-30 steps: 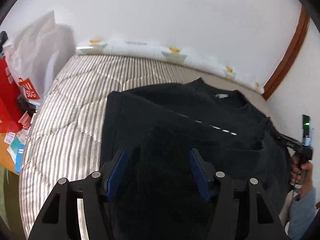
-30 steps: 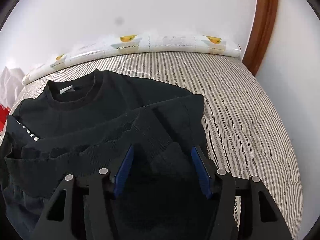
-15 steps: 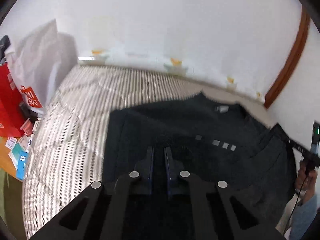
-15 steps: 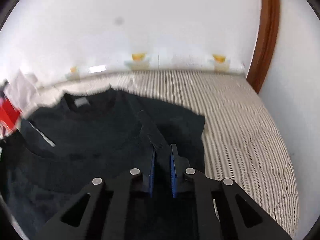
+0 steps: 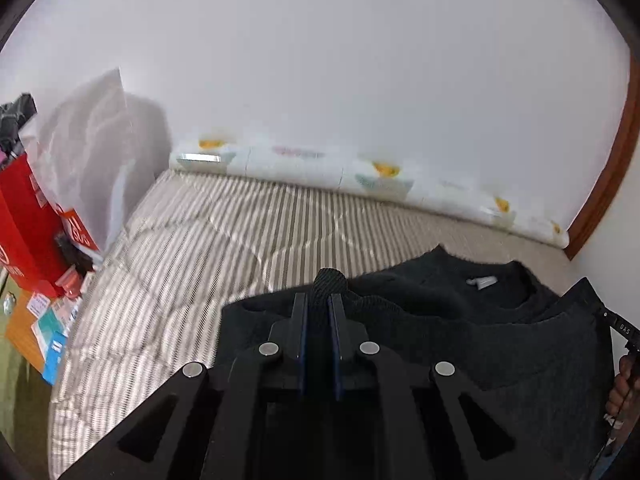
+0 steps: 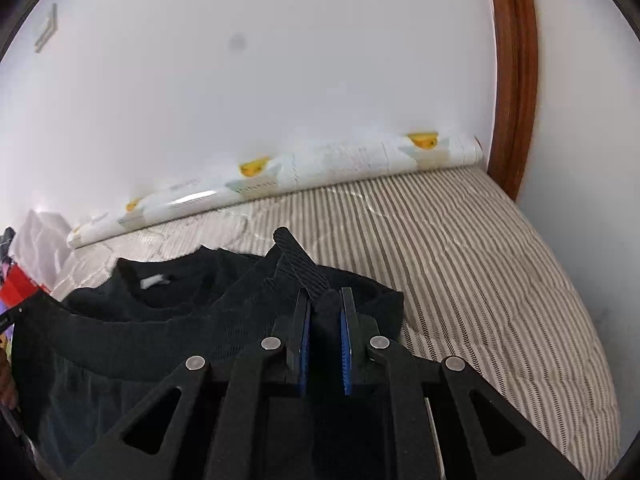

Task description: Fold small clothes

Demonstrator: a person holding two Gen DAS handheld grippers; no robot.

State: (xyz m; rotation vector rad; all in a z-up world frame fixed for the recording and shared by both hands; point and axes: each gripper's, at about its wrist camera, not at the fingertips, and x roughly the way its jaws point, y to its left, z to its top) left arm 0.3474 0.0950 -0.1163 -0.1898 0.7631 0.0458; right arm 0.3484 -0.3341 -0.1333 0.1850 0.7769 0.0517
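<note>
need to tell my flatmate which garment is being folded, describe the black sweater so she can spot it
On the striped bed, in front of the long printed roll lying along the white wall, lies the black sweater. It is the only dark thing on the bed, with a round neck and a small white label inside the collar.

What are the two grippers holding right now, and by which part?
Both hold the black sweater: the left gripper and the right gripper each pinch its ribbed hem edge.

Sweater (image 5: 500,332): black, white neck label. Bedcover (image 5: 192,264): beige-and-white stripes. Roll (image 6: 280,184): white, yellow and teal motifs. Box (image 5: 24,220): red. Door frame (image 6: 516,80): brown.
</note>
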